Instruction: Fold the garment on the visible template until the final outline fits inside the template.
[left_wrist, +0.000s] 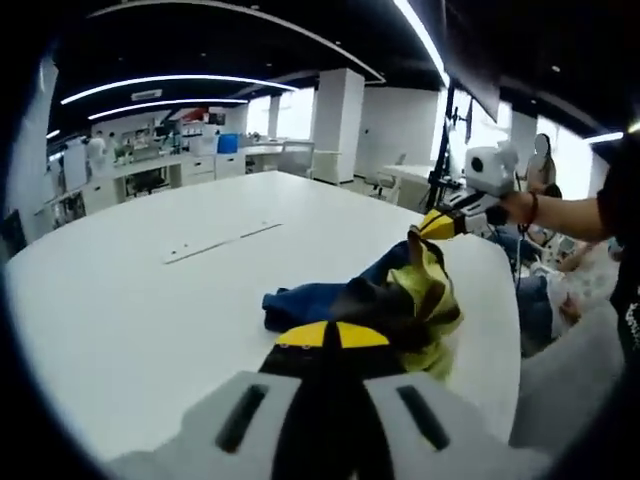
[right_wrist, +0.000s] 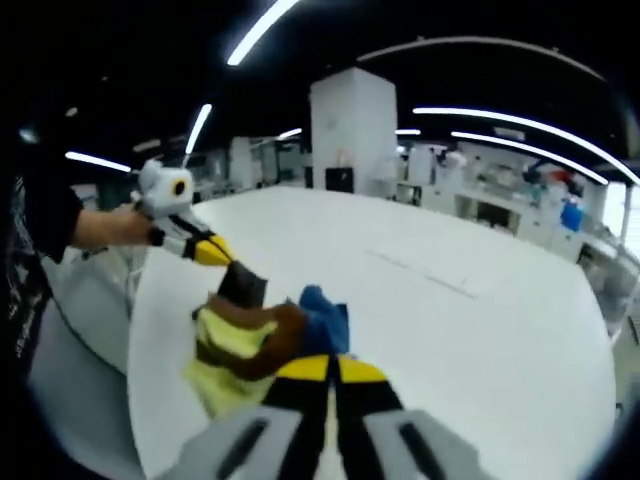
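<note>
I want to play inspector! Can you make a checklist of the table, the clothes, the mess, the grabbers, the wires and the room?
Surface: white table, marked with thin lines.
Job's things: garment, blue, yellow and brown, bunched near the table edge.
Clutter: nothing seen.
Grippers: left gripper and right gripper both shut on the garment.
Cables: nothing seen.
Surroundings: big room with ceiling light strips, a white pillar, desks; a person's hand holds the right gripper.

White table (left_wrist: 150, 300); bunched blue-yellow-brown garment (left_wrist: 400, 300) lying near its edge.
</note>
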